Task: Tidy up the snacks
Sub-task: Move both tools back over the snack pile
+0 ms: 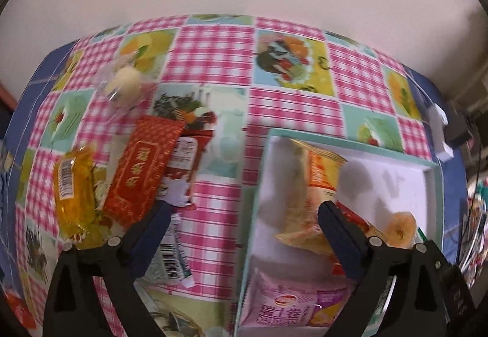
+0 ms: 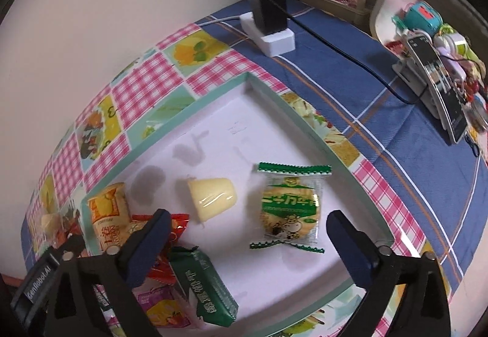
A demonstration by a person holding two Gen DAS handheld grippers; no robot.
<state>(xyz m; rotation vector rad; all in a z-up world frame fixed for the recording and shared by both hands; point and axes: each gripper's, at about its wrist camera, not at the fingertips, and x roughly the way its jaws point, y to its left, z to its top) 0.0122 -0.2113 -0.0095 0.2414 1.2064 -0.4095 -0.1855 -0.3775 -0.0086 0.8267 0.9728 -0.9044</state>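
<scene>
Checkered tablecloth (image 2: 146,87) bears mint-rimmed white tray (image 2: 213,99) holding bright wrapped snacks (image 2: 289,209).

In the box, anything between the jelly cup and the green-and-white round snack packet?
No. The right wrist view shows only bare white box floor between the jelly cup and the round snack packet.

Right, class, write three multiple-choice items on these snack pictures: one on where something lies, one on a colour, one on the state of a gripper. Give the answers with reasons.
1. Where does the pale jelly cup lie?
A. on the blue cloth
B. inside the white box
C. on the power strip

2. What colour is the long packet lying out on the checked tablecloth?
A. red
B. black
C. purple

3. How does the right gripper stand?
A. shut on the cup
B. shut on a packet
C. open, holding nothing

Answers: B, the cup rests on its side on the box floor; A, its wrapper is red with gold print; C, the jaws stand wide apart above the box.
</scene>
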